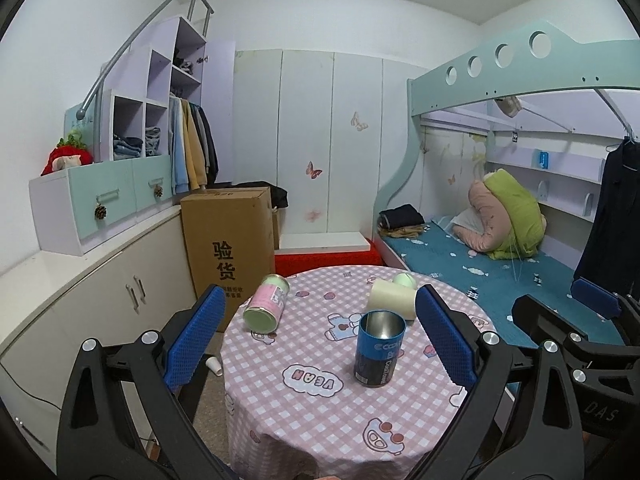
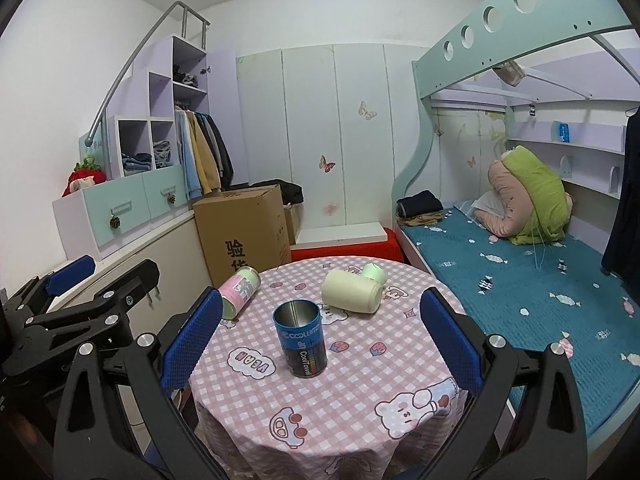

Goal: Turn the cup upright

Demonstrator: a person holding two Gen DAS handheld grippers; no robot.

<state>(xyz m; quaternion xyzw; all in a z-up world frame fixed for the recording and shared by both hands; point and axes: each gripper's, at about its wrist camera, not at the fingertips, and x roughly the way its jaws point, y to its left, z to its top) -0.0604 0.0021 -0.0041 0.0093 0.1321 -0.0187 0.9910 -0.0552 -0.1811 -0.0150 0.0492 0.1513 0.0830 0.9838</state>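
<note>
A round desk (image 1: 320, 408) covered by a pink checked cloth with cartoon prints is recorded in both wrist views. One blue tin cup (image 1: 379, 349) with a bare metal interior is found standing upright, mouth up, near the middle of the desk, printed lettering on its side. One pink-and-green can (image 1: 267, 303) is noted lying on its side at the desk's far left edge, its pale green end turned toward the cameras. One cream-coloured cup (image 1: 391, 298) is noted lying on its side at the far right of the desk, well apart from the blue tin cup, with a small pale green item (image 1: 403, 279) just behind it; whether the two touch cannot be told. The left hand-held gripper (image 1: 316, 338) is held before the near edge of the desk with its blue-padded fingers (image 1: 191, 340) spread wide and nothing between them. The right hand-held gripper (image 2: 320, 338) is likewise held with its jaws wide apart and empty, the blue tin cup being seen between the fingers but untouched. Beyond the desk are listed a cardboard box (image 1: 228, 248) with printed characters, a lower bunk bed (image 1: 472, 264) with a blue patterned sheet, and a white paper cup (image 1: 214, 365) on the floor at the left.
</note>
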